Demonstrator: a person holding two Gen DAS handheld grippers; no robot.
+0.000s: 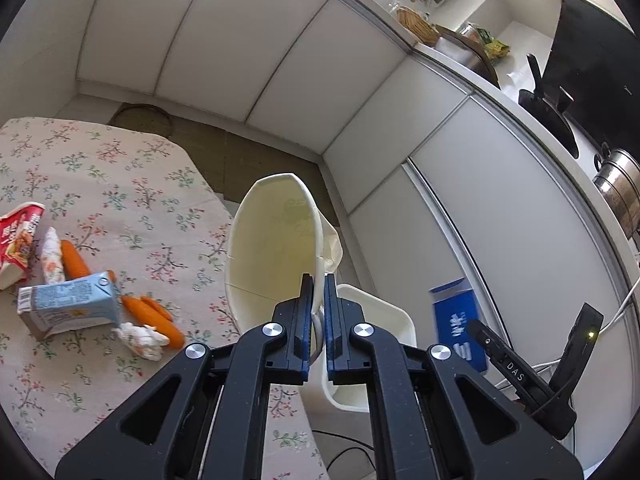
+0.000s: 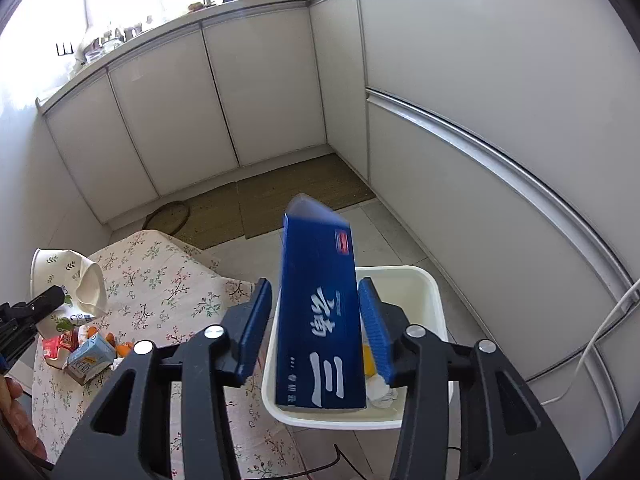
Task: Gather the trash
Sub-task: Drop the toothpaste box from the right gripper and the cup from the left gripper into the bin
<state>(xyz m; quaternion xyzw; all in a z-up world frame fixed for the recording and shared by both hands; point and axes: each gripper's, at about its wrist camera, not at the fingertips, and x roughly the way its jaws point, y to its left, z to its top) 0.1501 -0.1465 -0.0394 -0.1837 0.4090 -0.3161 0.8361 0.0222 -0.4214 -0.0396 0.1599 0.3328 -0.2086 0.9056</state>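
White kitchen cabinets wrap around a corner of tiled floor with a woven mat, and a table under a floral cloth (image 1: 100, 184) stands at the left.

On the cloth, from the left, lies a cluster of trash: a red snack wrapper (image 1: 18, 236), a pale blue drink carton (image 1: 70, 306) on its side, orange carrot pieces (image 1: 154, 312) and a crumpled tissue (image 1: 140, 338).

Moving right, the left gripper (image 1: 318, 312) has its tongs pressed together on the wall of a crushed paper cup (image 1: 272, 248) with a leaf print, held in the air past the table edge, above and just beside a white plastic bin (image 1: 384, 320) on the floor. The cup looks light and thin; it dents easily, so the rim or wall is a fair place to pinch, gently.

Further right, the right gripper (image 2: 316, 324) has its tongs spread wide. Between them, apparently touching neither pad, is a blurred dark blue carton (image 2: 320, 312) with white lettering, tilted upright with its lower end inside the bin, beside crumpled paper (image 2: 380, 390). It appears to be dropping in. The carton looks stiff, light and smooth; its flat broad faces suit a grip.
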